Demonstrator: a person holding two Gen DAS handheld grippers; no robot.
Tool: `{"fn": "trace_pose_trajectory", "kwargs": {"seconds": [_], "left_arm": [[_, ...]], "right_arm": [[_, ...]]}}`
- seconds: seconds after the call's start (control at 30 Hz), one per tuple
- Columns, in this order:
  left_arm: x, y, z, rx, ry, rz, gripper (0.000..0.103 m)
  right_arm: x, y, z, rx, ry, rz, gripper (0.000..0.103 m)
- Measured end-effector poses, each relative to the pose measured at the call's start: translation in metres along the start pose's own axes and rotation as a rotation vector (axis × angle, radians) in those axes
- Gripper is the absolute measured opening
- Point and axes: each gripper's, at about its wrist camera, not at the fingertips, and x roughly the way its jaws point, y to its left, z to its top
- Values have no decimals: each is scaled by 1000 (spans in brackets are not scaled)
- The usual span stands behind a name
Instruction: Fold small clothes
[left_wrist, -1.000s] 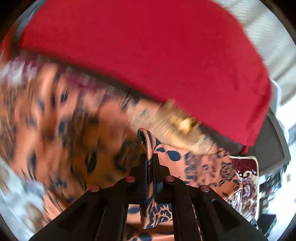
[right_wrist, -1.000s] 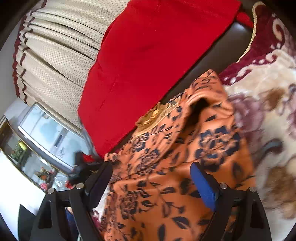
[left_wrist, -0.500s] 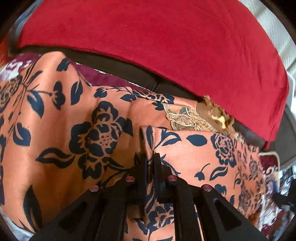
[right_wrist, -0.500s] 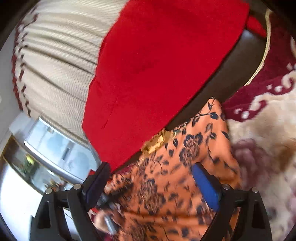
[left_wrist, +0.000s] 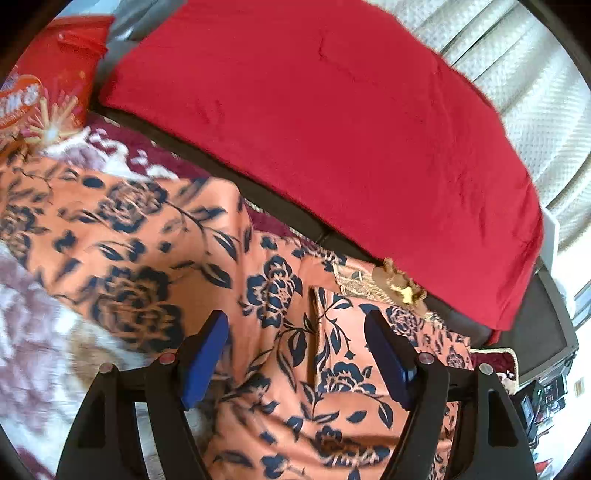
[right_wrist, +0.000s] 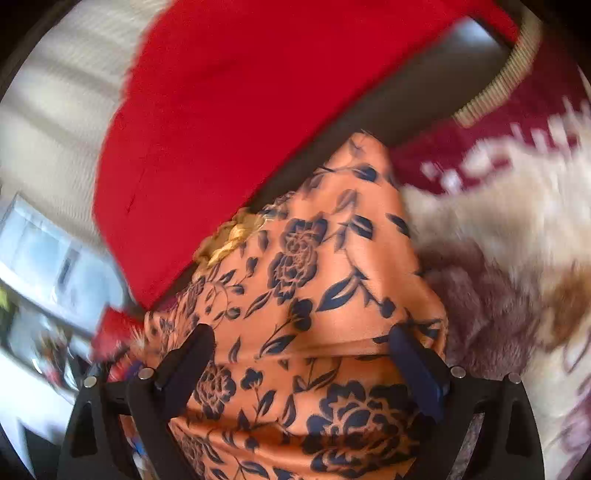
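An orange garment with dark blue flowers (left_wrist: 155, 258) lies spread on a fluffy patterned blanket; its gold embroidered neckline (left_wrist: 391, 284) lies at the far side near the red cushion. A folded flap of it (left_wrist: 347, 332) lies between my left fingers. My left gripper (left_wrist: 295, 347) is open and empty just above the cloth. In the right wrist view the same garment (right_wrist: 314, 277) fills the middle, and my right gripper (right_wrist: 299, 354) is open and empty over it.
A large red cushion (left_wrist: 332, 122) rests on a dark sofa back behind the garment. The maroon and cream blanket (right_wrist: 498, 236) covers the seat. A red snack bag (left_wrist: 40, 96) lies far left. White curtains (left_wrist: 535, 85) hang behind.
My left gripper was shut on a fold of the garment; it has opened and let the fold drop. The right gripper stayed open and moved closer over the cloth.
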Motion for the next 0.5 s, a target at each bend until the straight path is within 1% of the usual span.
{"fn": "trace_pose_trajectory", "kwargs": {"seconds": [0.03,0.07,0.13,0.17,0.23,0.27,0.3,0.33,0.4,0.47,0.5], "left_arm": [[-5,1,0,7,-20,0,77],[-16,9,0,3,-37,10,77],[-27,16,-2,-27,-47,8,77],[-31,19,-2,-39,-43,5,77],[-33,11,-7,-21,-41,3,77],[-30,-1,-10,17,-39,-9,77],[-20,-17,-14,51,-32,-16,77],[-14,-31,-18,86,-22,-25,77],[7,-67,-27,177,9,-47,77],[36,-105,-38,263,44,-62,77],[47,-115,-42,282,56,-63,77]], "right_arm": [[-4,2,3,10,-11,12,97],[-11,9,6,-11,-22,32,98],[-21,19,14,-39,-51,54,98],[-25,19,21,-39,-66,43,98],[-29,8,39,-15,-102,10,98],[-29,1,46,6,-105,-4,98],[-27,-9,53,29,-103,-28,98],[-21,-13,63,44,-97,-65,97],[-10,-24,74,38,-68,-102,95],[1,-26,81,20,-38,-101,90],[7,-24,84,9,-23,-85,83]]}}
